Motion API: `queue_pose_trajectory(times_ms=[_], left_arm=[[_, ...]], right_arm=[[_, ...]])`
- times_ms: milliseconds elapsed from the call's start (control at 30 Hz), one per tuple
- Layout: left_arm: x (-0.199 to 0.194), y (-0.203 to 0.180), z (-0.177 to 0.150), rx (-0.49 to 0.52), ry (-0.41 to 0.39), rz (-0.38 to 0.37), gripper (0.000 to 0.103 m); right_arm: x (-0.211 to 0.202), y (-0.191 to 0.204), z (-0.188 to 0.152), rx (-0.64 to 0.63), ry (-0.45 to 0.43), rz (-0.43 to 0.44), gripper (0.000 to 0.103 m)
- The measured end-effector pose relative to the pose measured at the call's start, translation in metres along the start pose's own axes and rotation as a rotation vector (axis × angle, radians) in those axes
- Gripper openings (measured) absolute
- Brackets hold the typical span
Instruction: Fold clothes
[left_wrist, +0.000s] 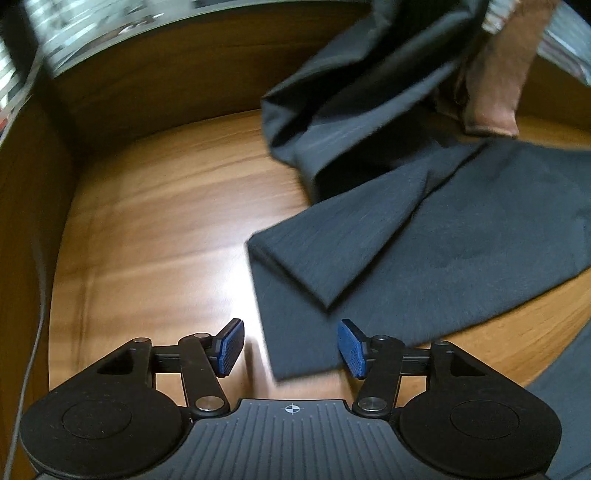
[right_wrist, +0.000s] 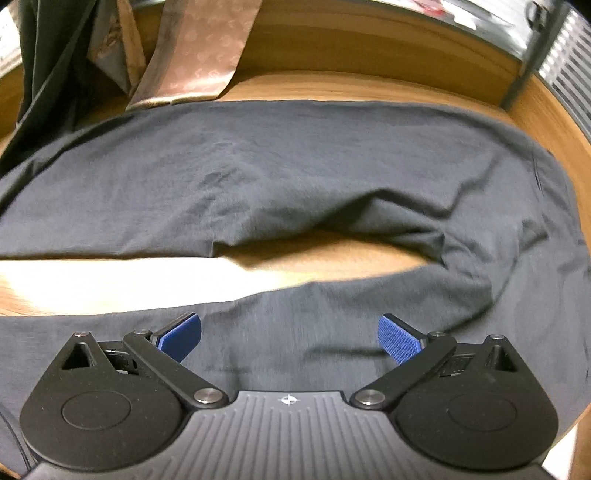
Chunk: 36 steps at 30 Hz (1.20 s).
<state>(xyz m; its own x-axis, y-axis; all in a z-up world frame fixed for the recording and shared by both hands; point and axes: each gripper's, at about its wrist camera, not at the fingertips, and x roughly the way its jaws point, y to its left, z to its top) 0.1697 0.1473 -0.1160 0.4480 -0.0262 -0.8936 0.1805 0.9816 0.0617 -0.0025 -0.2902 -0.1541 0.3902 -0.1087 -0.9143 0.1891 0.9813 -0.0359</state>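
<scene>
A dark grey garment (left_wrist: 443, 236) lies spread on the wooden table (left_wrist: 166, 206), one corner of it folded over. My left gripper (left_wrist: 291, 347) hovers open above the cloth's near left corner; the blue pads (left_wrist: 231, 345) stand apart with nothing pinched between them. In the right wrist view the same grey garment (right_wrist: 277, 177) bends in a U around a strip of bare wood (right_wrist: 314, 254). My right gripper (right_wrist: 290, 338) is open above the garment's near band, its blue pads (right_wrist: 399, 341) wide apart and not pressing the cloth.
A pinkish-brown patterned cloth (right_wrist: 199, 55) and another dark garment (left_wrist: 354, 74) hang or lie piled at the table's far side. A wooden back wall (left_wrist: 166, 77) rises behind the table. A thin grey cable (left_wrist: 35, 332) runs along the left edge.
</scene>
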Motion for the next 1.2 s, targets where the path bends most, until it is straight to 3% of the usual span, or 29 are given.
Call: queue_pose_trajectory(times_ms=[200, 267, 333, 400, 467, 600, 700, 833, 967, 1033, 1200], left_arm=[[0.018, -0.023, 0.019, 0.192, -0.016, 0.002, 0.06], [0.02, -0.03, 0.021, 0.269, -0.035, 0.014, 0.044], [0.021, -0.035, 0.024, 0.341, -0.056, 0.024, 0.017], [0.015, -0.034, 0.031, 0.344, -0.089, 0.033, 0.011], [0.008, -0.027, 0.042, 0.308, -0.126, 0.035, 0.011], [0.001, 0.002, 0.075, 0.131, -0.159, 0.006, 0.012], [0.004, 0.028, 0.095, -0.032, -0.179, 0.013, 0.021], [0.007, 0.066, 0.107, -0.282, -0.184, 0.021, 0.021], [0.005, 0.082, 0.102, -0.352, -0.146, -0.002, 0.024], [0.004, 0.081, 0.094, -0.34, -0.106, -0.004, 0.031], [0.005, 0.074, 0.064, -0.327, -0.033, -0.023, 0.036]], right_arm=[[0.018, 0.007, 0.019, -0.043, 0.053, -0.007, 0.102], [0.023, 0.008, 0.023, -0.052, 0.064, -0.011, 0.102], [0.025, 0.007, 0.027, -0.059, 0.071, -0.016, 0.102], [0.028, 0.006, 0.029, -0.065, 0.08, -0.02, 0.102], [0.03, 0.004, 0.031, -0.064, 0.084, -0.025, 0.102], [0.032, 0.001, 0.033, -0.039, 0.082, -0.022, 0.102], [0.034, -0.003, 0.035, -0.007, 0.085, 0.004, 0.102], [0.036, -0.004, 0.037, 0.027, 0.086, 0.034, 0.102], [0.036, -0.004, 0.04, 0.055, 0.068, 0.047, 0.102], [0.036, -0.002, 0.041, 0.056, 0.059, 0.05, 0.102], [0.034, 0.006, 0.041, 0.019, 0.048, 0.053, 0.102]])
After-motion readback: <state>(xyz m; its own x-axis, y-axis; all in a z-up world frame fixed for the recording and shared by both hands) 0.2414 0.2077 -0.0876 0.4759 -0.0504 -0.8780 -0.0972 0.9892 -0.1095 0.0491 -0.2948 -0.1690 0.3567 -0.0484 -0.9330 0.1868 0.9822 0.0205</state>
